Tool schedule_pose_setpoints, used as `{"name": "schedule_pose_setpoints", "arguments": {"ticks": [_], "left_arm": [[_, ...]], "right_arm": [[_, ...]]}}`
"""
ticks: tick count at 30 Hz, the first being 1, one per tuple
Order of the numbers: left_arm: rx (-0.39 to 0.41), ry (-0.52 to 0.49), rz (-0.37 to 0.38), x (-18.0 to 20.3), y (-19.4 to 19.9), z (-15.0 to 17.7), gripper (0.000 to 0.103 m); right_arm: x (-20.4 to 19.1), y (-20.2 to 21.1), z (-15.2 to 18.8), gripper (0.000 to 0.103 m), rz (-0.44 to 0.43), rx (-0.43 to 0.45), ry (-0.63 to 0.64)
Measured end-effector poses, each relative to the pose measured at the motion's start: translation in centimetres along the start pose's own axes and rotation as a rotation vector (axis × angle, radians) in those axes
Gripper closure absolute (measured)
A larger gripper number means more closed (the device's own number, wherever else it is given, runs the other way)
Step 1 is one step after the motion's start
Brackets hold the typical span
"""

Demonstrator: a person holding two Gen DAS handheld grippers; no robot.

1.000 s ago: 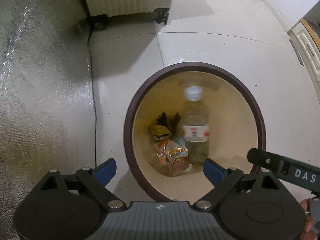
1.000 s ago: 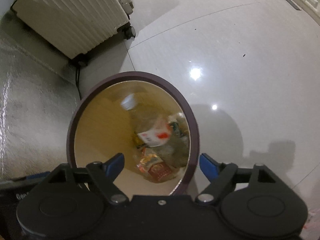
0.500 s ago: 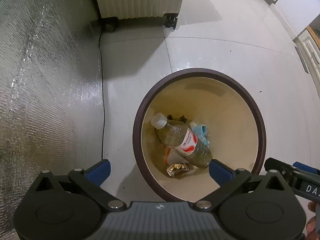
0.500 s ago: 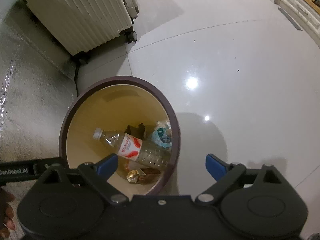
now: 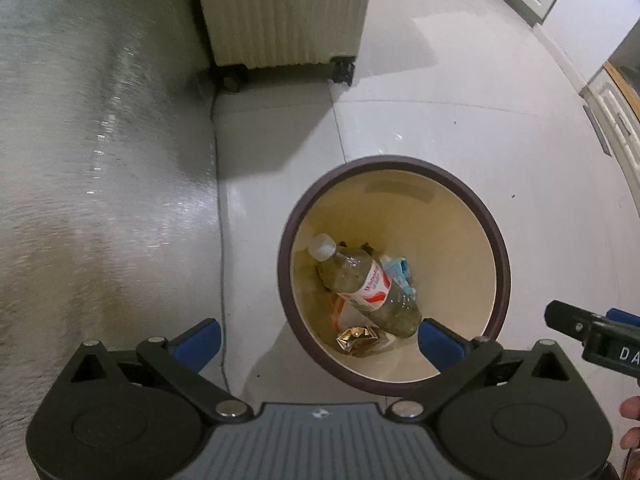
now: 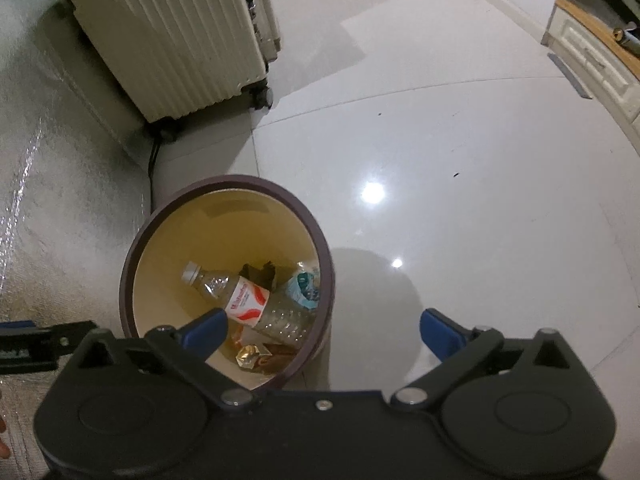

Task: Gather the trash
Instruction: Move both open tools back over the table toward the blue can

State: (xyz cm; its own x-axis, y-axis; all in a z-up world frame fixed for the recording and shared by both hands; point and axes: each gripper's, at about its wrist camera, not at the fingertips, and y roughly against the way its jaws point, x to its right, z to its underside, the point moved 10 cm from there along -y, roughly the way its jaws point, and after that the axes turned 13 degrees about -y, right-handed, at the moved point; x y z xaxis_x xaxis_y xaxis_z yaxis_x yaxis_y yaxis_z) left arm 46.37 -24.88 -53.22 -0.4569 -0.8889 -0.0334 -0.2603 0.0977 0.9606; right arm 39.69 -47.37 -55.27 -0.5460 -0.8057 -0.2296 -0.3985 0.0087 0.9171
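A round bin with a dark brown rim (image 5: 505, 264) (image 6: 127, 280) and cream inside stands on the floor. A clear plastic bottle (image 5: 360, 280) (image 6: 248, 298) with a red and white label lies on its side in it, on top of a gold wrapper (image 5: 356, 336) (image 6: 250, 356), a blue-green packet (image 5: 398, 270) (image 6: 306, 286) and other scraps. My left gripper (image 5: 320, 340) is open and empty above the bin's near rim. My right gripper (image 6: 322, 328) is open and empty above the bin's right edge.
A cream ribbed suitcase (image 5: 280, 12) (image 6: 172, 40) on wheels stands beyond the bin. A silvery foil-covered surface (image 5: 92, 180) (image 6: 48, 200) runs along the left, with a black cable (image 5: 219, 240) at its foot. White cabinets (image 6: 592, 56) stand at the far right. The floor is glossy white tile.
The bottle fell from upright to lying on its side in the bin. Both grippers have lifted and pulled back, so the bin looks smaller and lower.
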Motion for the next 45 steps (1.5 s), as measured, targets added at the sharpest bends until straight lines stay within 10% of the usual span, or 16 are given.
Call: {"name": "schedule_pose_setpoints", "arguments": {"ticks": [23,45], "left_arm": [[0.183,0.051,-0.027,1.0,16.7,4.9,0.0],[0.635,0.036,-0.078,1.7,43.9,6.0,0.0]], "right_arm": [[-1.8,18.9,1.7,0.0,-0.058,0.199,0.024],[-3.7,45.3,2.0,0.0,-0.173,0.597,0.084]]}}
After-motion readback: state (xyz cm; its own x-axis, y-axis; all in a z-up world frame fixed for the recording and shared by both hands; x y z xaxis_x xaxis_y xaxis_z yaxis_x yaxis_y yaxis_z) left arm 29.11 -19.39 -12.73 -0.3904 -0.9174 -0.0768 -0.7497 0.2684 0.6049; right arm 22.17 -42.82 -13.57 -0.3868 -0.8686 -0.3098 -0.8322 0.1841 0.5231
